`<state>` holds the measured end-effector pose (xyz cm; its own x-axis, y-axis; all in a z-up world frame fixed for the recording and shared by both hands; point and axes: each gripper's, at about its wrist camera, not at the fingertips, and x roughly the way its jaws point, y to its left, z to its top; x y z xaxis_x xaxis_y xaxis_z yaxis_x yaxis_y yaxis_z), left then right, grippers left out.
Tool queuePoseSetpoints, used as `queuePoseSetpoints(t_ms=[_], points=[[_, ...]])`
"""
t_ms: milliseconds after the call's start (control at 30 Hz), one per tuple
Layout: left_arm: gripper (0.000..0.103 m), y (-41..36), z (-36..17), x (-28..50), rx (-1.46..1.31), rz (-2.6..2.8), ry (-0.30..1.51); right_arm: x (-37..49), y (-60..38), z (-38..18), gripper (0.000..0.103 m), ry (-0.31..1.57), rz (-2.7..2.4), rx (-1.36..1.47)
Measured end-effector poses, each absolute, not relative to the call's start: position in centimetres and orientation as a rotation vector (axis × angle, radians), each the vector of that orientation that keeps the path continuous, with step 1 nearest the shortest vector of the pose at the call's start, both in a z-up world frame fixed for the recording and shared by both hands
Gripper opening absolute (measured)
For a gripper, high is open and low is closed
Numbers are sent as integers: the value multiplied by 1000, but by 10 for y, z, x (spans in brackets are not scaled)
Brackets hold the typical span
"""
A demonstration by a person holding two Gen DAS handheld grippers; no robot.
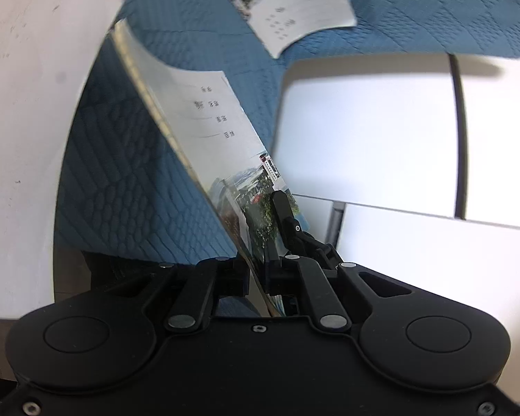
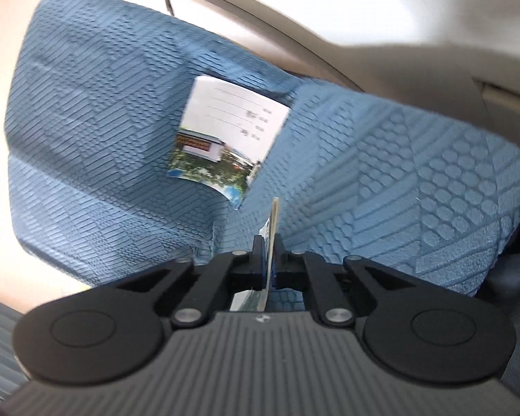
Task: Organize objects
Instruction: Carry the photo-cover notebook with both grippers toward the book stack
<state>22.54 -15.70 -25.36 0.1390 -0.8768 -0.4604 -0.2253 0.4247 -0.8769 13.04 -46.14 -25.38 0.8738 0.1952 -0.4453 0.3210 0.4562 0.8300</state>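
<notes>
In the left wrist view, the left gripper (image 1: 260, 263) is clamped on a booklet (image 1: 204, 128) held edge-up — keep it pinched and level. In the right wrist view, the right gripper (image 2: 267, 260) is clamped on a thin card (image 2: 273, 228); another booklet (image 2: 225, 135) lies ahead on the blue mat (image 2: 416, 180) — lift slowly.

We see a blue mat (image 2: 398, 159) embossed with stripe, hexagon and scale textures. The booklet (image 1: 204, 118) is white with black print and a green-blue photo band; the second booklet (image 2: 225, 138) matches. Both grippers (image 2: 267, 242) are black.
</notes>
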Motion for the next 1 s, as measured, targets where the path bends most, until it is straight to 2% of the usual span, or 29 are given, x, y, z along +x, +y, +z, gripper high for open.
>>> queuePoseSetpoints(t_ms=[400,1000], points=[[7,-134,-186,223,-1074,-708,1283,123,-444,-177,5,461,-68,1025],[8,-39,-107,217,-1108,-718,1099,146,-379,-91,5,418,71,936]])
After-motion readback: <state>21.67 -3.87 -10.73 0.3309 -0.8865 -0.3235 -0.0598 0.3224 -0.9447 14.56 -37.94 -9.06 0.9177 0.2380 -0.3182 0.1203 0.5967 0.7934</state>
